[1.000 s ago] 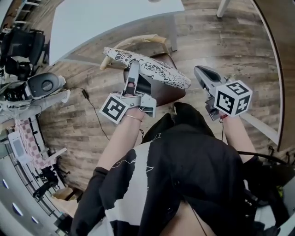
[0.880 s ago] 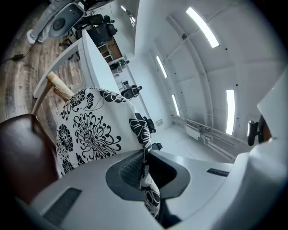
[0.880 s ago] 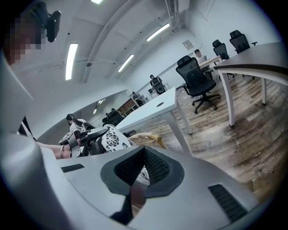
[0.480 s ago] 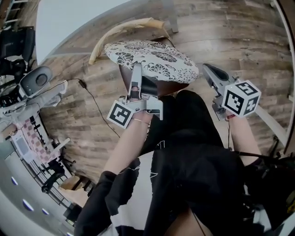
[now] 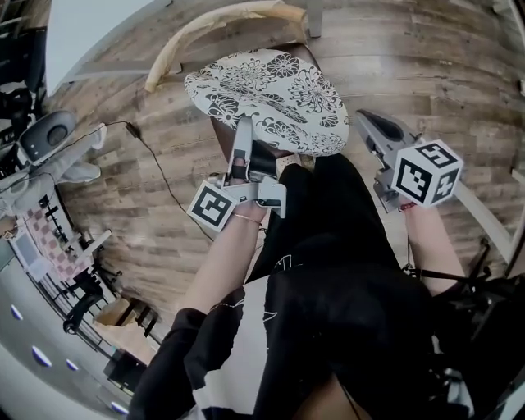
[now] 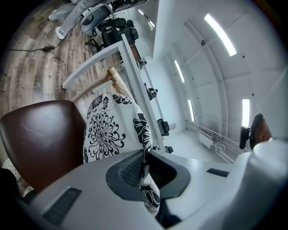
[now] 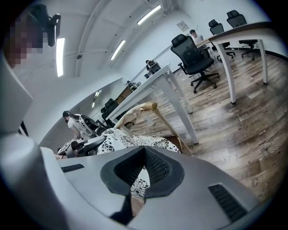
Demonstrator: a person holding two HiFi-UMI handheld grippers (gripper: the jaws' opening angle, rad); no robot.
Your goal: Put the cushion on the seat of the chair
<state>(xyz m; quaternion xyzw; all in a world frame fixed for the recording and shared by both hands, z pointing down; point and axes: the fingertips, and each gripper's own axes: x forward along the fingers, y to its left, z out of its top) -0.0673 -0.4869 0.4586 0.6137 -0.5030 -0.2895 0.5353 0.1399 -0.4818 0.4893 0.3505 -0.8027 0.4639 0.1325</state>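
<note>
My left hand-held gripper (image 6: 143, 167) is clamped on the near edge of the one flowery cushion (image 5: 267, 94). My right hand-held gripper (image 7: 143, 157) is clenched just beside it. The cushion is over the one chair (image 5: 221, 20) and hides most of its brown seat (image 6: 40, 143).

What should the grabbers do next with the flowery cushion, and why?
Probably lower the cushion a bit, flat onto the brown seat. Both the left gripper and the right gripper pinch its edges, and it looks raised off the brown seat, so letting go now might drop it crooked.
</note>
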